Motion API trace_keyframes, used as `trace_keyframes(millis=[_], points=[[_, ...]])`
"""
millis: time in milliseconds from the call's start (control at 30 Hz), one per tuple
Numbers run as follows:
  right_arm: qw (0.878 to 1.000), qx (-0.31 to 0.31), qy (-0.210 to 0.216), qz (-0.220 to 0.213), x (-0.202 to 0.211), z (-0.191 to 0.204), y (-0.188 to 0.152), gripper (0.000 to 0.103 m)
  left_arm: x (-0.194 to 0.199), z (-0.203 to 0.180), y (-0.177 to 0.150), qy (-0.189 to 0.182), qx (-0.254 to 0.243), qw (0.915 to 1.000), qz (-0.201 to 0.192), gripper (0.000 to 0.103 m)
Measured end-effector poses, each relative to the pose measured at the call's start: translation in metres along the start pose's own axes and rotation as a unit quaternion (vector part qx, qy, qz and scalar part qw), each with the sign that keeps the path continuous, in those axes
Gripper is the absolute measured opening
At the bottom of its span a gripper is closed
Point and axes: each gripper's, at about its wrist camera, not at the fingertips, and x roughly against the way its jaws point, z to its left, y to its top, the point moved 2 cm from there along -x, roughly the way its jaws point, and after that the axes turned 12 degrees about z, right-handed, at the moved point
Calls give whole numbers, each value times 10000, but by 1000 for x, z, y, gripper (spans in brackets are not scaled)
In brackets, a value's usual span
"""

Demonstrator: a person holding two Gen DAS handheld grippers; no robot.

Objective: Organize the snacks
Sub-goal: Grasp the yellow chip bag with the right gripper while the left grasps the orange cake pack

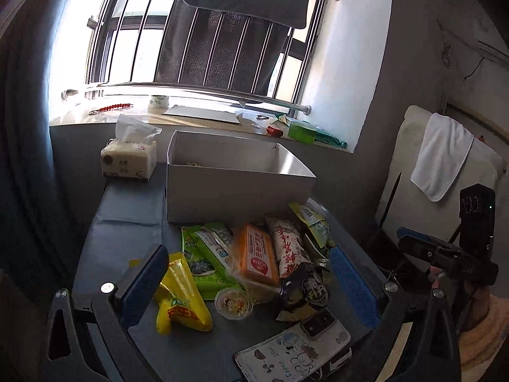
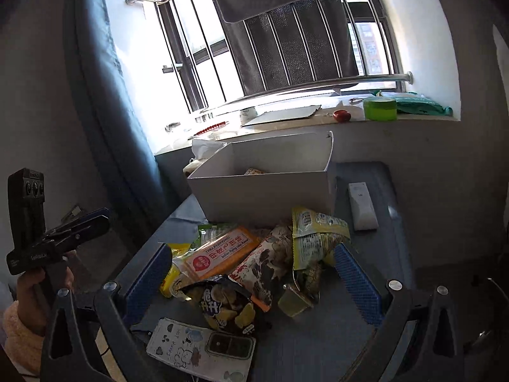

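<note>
Two hand-held grippers are in use. From the left wrist view, the left hand-held gripper [image 1: 251, 273] has its two blue-padded fingers spread wide and holds nothing; it hangs over a heap of snacks on the grey counter [image 1: 127, 232]. I count about seven snacks here: one yellow bag [image 1: 179, 299], one green seaweed pack [image 1: 206, 254], one orange pack [image 1: 257, 254], one white pack with red letters [image 1: 289, 245], one dark crinkled bag [image 1: 302, 289], one yellow-green pouch [image 1: 315, 222] and one small round jelly cup [image 1: 233, 302]. One white box [image 1: 238, 191] stands just behind the heap, open on top, with one small item visible inside. One tissue pack [image 1: 128, 159] stands left of the box. One phone [image 1: 292, 347] lies near the heap, at the front. At the right edge the right hand-held gripper [image 1: 445, 254] is seen from the side; I cannot tell from here how far it is open.

From the right wrist view, the right hand-held gripper [image 2: 254, 273] is also wide open and empty above the same heap. The orange pack [image 2: 219, 254], the dark bag [image 2: 229, 308] and the yellow-green pouch [image 2: 315, 238] lie between its fingers. One greenish jelly cup [image 2: 294, 302] lies beside the pouch. One white remote [image 2: 362, 205] lies right of the box [image 2: 264, 194]. The left hand-held gripper [image 2: 76, 226] shows at the left edge.
</note>
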Motion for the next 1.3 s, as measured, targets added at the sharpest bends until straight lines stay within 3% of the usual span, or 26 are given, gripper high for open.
trace_keyframes(millis=[100,167,333,500,867,1100,1167,1200,1267,1300], points=[[9996,-176,-121,181,-2,-7,-24,103,1,-2,-19,-51,153,9999,46,103],[9989,-324,30,332,-8,-13,-36,103,-2,-1,-27,-184,249,9995,67,103],[9968,-539,52,589,-24,-25,-46,103,-10,-1,-30,-209,343,9991,155,103],[9956,-651,196,640,-45,-39,-30,103,-13,-1,-29,-264,364,9989,157,103],[9875,-1054,252,1141,-133,-91,40,103,-28,0,-26,-174,251,9989,356,103],[9807,-996,133,1674,-179,-108,60,103,-48,-10,-13,74,-142,9979,623,103],[9789,-960,-7,1802,-184,-109,60,94,-56,-14,-7,86,-245,9972,697,103],[9784,-936,-99,1841,-185,-109,60,78,-60,-16,-4,103,-281,9968,735,103],[9797,-958,108,1757,-181,-109,59,74,-69,-20,2,112,-381,9959,808,103],[9813,-937,144,1678,-176,-109,59,66,-75,-22,5,113,-437,9952,867,103]])
